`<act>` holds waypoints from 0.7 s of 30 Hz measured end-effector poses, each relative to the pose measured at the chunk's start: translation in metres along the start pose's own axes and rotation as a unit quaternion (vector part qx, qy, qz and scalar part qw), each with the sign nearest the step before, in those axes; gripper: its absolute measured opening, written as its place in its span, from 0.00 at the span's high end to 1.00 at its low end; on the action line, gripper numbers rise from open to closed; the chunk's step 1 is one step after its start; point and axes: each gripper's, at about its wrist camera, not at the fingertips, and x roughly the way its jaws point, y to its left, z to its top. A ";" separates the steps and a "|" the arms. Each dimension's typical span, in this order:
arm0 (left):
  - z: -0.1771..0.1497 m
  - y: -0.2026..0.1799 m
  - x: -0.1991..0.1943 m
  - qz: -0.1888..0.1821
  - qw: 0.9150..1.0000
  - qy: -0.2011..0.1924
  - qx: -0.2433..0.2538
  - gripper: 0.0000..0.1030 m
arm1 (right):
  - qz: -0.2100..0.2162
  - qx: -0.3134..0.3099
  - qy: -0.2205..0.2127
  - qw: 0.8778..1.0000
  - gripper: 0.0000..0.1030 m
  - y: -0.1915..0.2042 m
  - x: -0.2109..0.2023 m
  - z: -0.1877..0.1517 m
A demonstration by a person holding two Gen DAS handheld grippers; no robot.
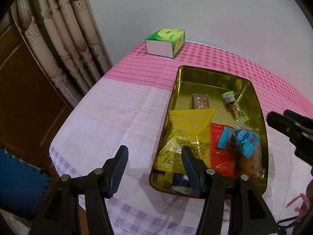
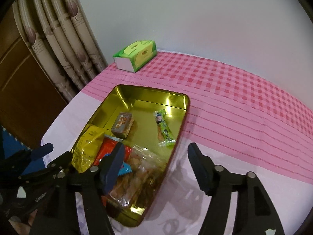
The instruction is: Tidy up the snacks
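Here the gold tin [image 1: 252,90] lies on the table [image 1: 117,107], which is covered by a pink and white checked cloth, and all the snacks sit inside it. In the left wrist view the left hand-held gripper [image 1: 154,156] hangs above the tin's near left corner with its fingers spread wide and nothing between them; one finger is over the cloth, the other over the yellow packet [image 1: 185,129]. Just beside that packet lies a red packet [image 1: 217,137], and on top of it rests a blue-wrapped biscuit [image 1: 238,139]. Farther back in the tin are a small brown box [image 1: 199,101] and a green candy stick [image 1: 234,105], apart from each other.

In the right wrist view the right hand-held gripper [image 2: 156,160] is likewise wide open and empty, straddling the tin's right wall: its left finger hangs over the red packet and a clear bag of brown snacks [image 2: 137,168], its right finger over bare cloth. The green candy stick lies just ahead of the gap, the small brown box farther left.

A green tissue box [image 2: 137,54] stands at the table's far edge, near the curtain [image 2: 58,39].
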 end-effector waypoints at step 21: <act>-0.005 -0.019 -0.005 -0.014 0.999 -0.010 0.042 0.44 | -0.031 -0.007 0.001 0.999 0.03 0.018 -0.027 -0.049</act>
